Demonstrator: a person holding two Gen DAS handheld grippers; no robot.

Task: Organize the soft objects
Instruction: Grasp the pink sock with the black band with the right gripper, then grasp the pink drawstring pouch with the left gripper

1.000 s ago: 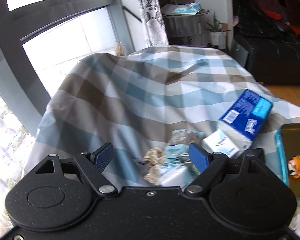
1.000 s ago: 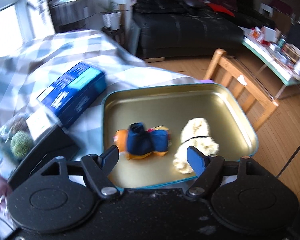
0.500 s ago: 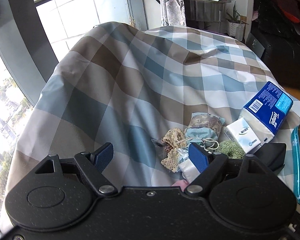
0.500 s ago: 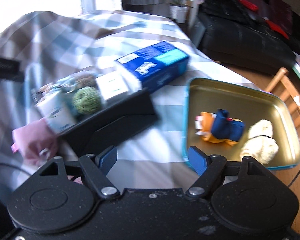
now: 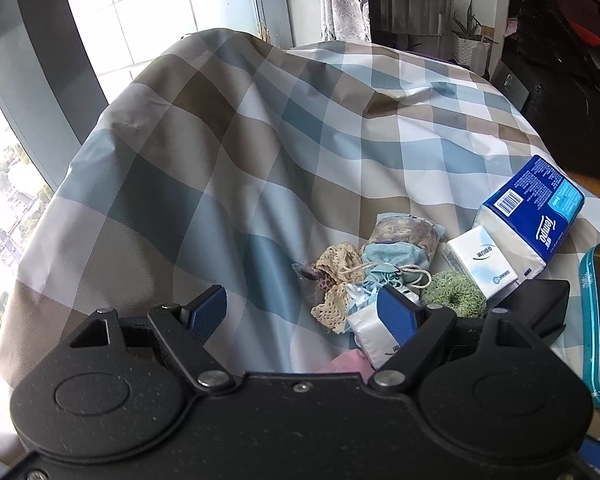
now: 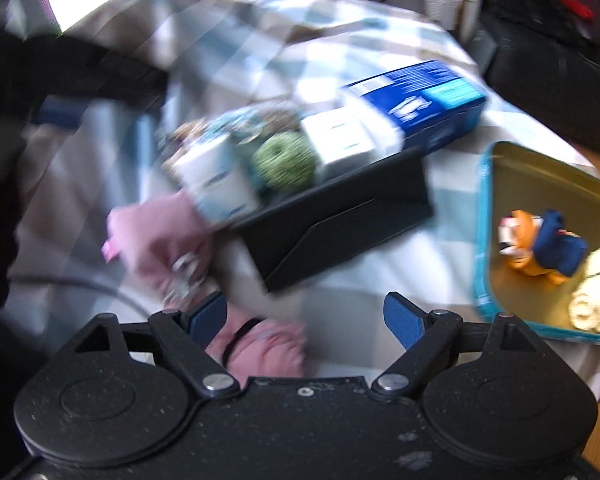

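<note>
A pile of soft things lies on the checked cloth: a cream crochet piece [image 5: 334, 276], a light blue pouch [image 5: 396, 258], a green scrunchie [image 5: 456, 294] [image 6: 286, 160], a small white tissue pack [image 5: 374, 326] and pink fabric [image 6: 160, 228]. A second pink piece [image 6: 268, 350] lies between my right gripper's open jaws. My left gripper [image 5: 304, 314] is open and empty, just left of the pile. My right gripper [image 6: 306, 318] is open. The gold tin [image 6: 540, 184] holds an orange-and-blue toy [image 6: 540, 240] and a cream plush [image 6: 596, 292].
A blue Tempo tissue pack [image 5: 536, 208] and a white tissue pack [image 5: 482, 260] lie right of the pile. A black folded stand [image 6: 340, 216] sits between pile and tin. A window is at the left, a black sofa at the far right.
My right gripper has swung left from above the tin toward the pile; its view is blurred. My left gripper has pulled back and tilted down, so the pile sits closer to its right finger.
</note>
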